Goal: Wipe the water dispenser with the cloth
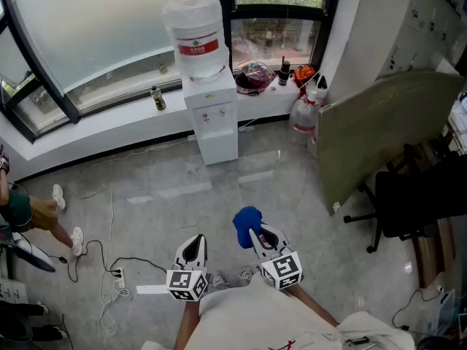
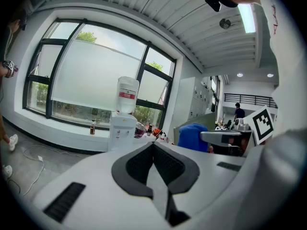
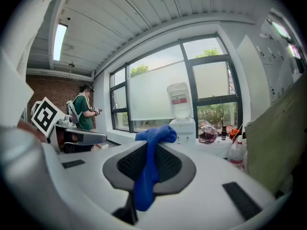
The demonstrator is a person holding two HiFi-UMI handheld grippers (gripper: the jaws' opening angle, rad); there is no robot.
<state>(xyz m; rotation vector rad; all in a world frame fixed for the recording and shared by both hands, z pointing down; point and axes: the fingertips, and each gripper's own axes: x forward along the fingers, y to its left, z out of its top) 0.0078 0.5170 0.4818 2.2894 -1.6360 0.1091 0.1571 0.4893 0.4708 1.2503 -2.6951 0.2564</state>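
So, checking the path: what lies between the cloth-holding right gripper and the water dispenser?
Only bare grey floor, as the head view shows, separates the right gripper, shut on the blue cloth, from the water dispenser. Cables lie further left.

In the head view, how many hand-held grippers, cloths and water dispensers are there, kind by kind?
Hand-held grippers: 2 (left hand-held gripper, right hand-held gripper)
Cloth: 1
Water dispenser: 1
Total: 4

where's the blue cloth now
The blue fabric cloth is pinched in the right claw, low centre in the head view, far from the white water dispenser.
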